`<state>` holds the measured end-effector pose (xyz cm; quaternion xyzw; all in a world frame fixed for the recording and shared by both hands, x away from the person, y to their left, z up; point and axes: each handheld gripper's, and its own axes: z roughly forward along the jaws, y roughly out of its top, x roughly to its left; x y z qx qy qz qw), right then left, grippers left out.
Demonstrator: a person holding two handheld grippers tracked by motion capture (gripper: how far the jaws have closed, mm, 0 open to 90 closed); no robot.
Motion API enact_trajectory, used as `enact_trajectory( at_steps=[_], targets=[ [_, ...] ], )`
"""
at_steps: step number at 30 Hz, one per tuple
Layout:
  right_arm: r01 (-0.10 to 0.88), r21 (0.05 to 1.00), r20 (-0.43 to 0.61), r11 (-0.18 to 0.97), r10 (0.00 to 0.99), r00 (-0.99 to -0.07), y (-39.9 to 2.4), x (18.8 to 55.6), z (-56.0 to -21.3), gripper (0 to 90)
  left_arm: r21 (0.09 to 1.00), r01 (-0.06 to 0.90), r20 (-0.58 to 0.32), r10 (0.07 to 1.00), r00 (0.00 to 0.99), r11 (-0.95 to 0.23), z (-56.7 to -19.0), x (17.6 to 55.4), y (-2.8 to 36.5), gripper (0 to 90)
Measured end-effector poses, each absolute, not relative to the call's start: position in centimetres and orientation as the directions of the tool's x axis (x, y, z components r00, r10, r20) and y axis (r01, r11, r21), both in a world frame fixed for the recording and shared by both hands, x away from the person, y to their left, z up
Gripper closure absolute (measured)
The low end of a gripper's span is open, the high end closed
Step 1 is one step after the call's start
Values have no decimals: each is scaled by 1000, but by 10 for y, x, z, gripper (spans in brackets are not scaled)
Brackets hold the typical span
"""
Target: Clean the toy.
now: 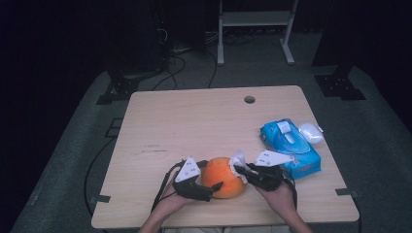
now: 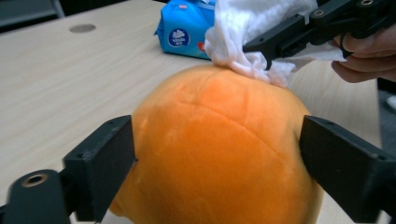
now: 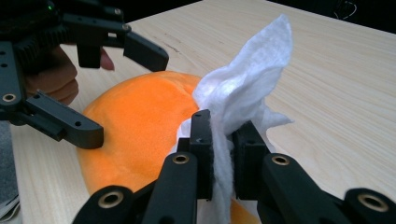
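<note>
Black jaws of the right hand-held gripper (image 3: 219, 154), foreground of the right gripper view, are clamped on a white wipe (image 3: 243, 88), which stands up crumpled between them. The wipe's lower folds touch the upper surface of the orange plush ball (image 1: 222, 177), which rests on the bench (image 1: 194, 121) near its front edge. The left hand-held gripper (image 2: 215, 154) straddles the ball, jaws spread wide, one at each flank; whether the pads press on the plush or merely flank it cannot be told. A blue wipe packet (image 1: 290, 143) lies just beside the right hand. Step in hand, as judged: wiping the ball. Next move calls for a steadied ball and light strokes of the wipe across its surface.
</note>
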<state>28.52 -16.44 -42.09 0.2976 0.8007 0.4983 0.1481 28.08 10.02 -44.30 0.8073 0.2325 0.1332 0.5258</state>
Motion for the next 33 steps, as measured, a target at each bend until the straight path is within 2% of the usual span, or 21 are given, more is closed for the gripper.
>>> enact_trajectory(
  at_steps=[3,7,11,13,16,20,22,26,28,29,33],
  targets=[
    [296,893,28,340,614,-789,-154,278,-416,799,905,203,17,509,861,-373,-441,275,91,204],
    [253,896,2,364,568,-823,-144,271,-409,798,901,177,43,489,871,-395,-439,272,90,200],
    [275,893,19,356,581,-814,-154,277,-413,799,912,246,-46,514,856,-329,-439,281,100,130],
    [294,893,34,340,601,-799,-160,281,-416,799,911,273,-80,517,852,-309,-442,283,101,130],
    [315,895,60,315,616,-785,-162,283,-415,799,908,247,-43,510,859,-339,-441,279,92,165],
    [264,905,29,334,571,-821,-150,273,-411,799,902,226,-12,501,865,-367,-440,275,88,170],
    [263,901,20,346,572,-820,-151,274,-411,799,906,231,-26,498,867,-354,-440,277,93,169],
    [282,894,13,348,608,-794,-161,281,-416,799,911,276,-76,531,844,-307,-439,283,102,108],
    [300,896,32,328,625,-780,-167,284,-416,799,908,289,-98,515,852,-304,-441,283,102,141],
    [300,897,32,324,629,-777,-168,284,-416,799,908,282,-91,512,854,-310,-442,282,100,186],
    [262,900,-8,349,614,-790,-153,273,-410,801,902,258,-45,517,855,-347,-439,275,89,225]
  ],
)
